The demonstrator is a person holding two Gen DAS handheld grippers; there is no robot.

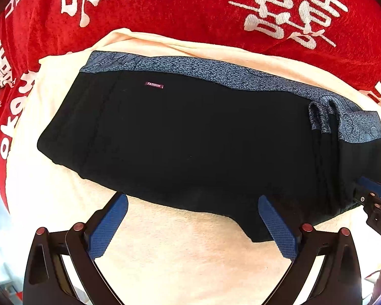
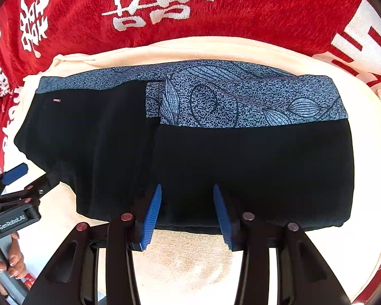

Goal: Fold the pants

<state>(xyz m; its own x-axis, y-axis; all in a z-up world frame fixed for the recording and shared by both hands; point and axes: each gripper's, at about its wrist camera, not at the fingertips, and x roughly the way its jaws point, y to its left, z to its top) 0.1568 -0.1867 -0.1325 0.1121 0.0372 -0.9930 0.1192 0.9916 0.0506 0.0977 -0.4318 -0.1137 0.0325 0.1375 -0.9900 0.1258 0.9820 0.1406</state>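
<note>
Already your pants (image 2: 216, 157) look mostly folded: they lie as a compact black bundle on the cream towel (image 2: 190, 254), which itself is spread over the red cloth (image 2: 89, 5) with white characters, and the patterned waistband (image 2: 241, 99) runs along the far edge. On the right half a folded-over part lies on top, its edge showing as a step near the middle of the bundle. Judging by that shape, at least one fold is done; what may be left is one more fold across, or only tidying the near edge, and you cannot settle which from these views. Your left claw (image 1: 193, 226) stands wide and holds nothing, its blue pads (image 1: 109, 228) just off the near hem over the towel. Your right claw (image 2: 188, 216) is set narrower, its pads at the near edge of the bundle with black fabric between them, but whether they pinch it or merely straddle it is hard to tell. How many layers are stacked is hidden, since the black cloth swallows every crease. The legs' ends cannot be picked out, the small label (image 1: 154, 85) reads only faintly, and the surface beneath the red cloth is covered entirely.
</note>
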